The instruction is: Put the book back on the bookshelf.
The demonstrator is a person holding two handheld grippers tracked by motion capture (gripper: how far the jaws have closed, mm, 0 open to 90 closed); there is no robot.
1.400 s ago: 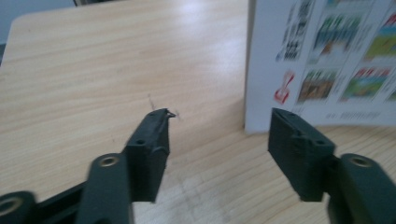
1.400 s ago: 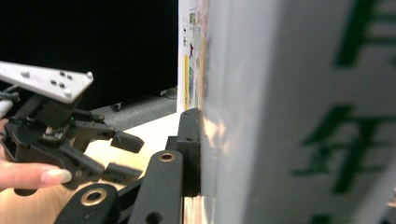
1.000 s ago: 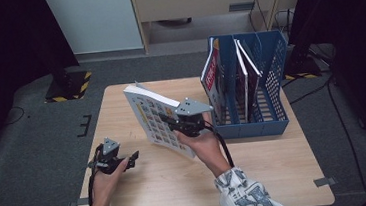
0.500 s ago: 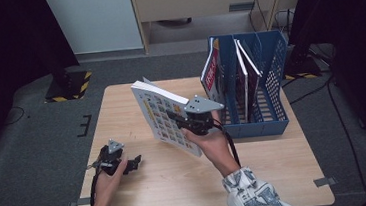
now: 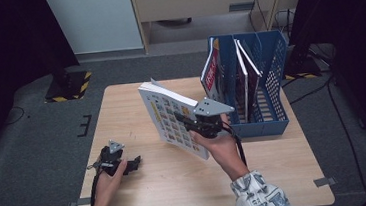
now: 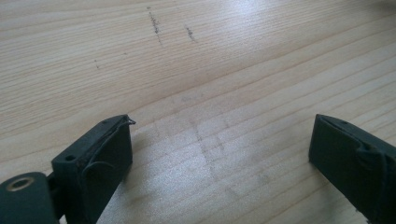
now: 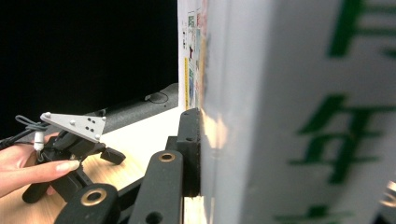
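The right gripper (image 5: 199,127) clamps a book (image 5: 171,118), lifted off the table (image 5: 135,92) but not yet in the blue rack (image 5: 270,95). The left gripper (image 5: 126,164) has just been opening, with nothing between its jaws.

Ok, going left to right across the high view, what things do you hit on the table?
left gripper → book → right gripper, clamped on that book → blue file rack

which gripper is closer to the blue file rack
Right. The right gripper holds the book up just beside the blue file rack; the left gripper lies open near the table's front left.
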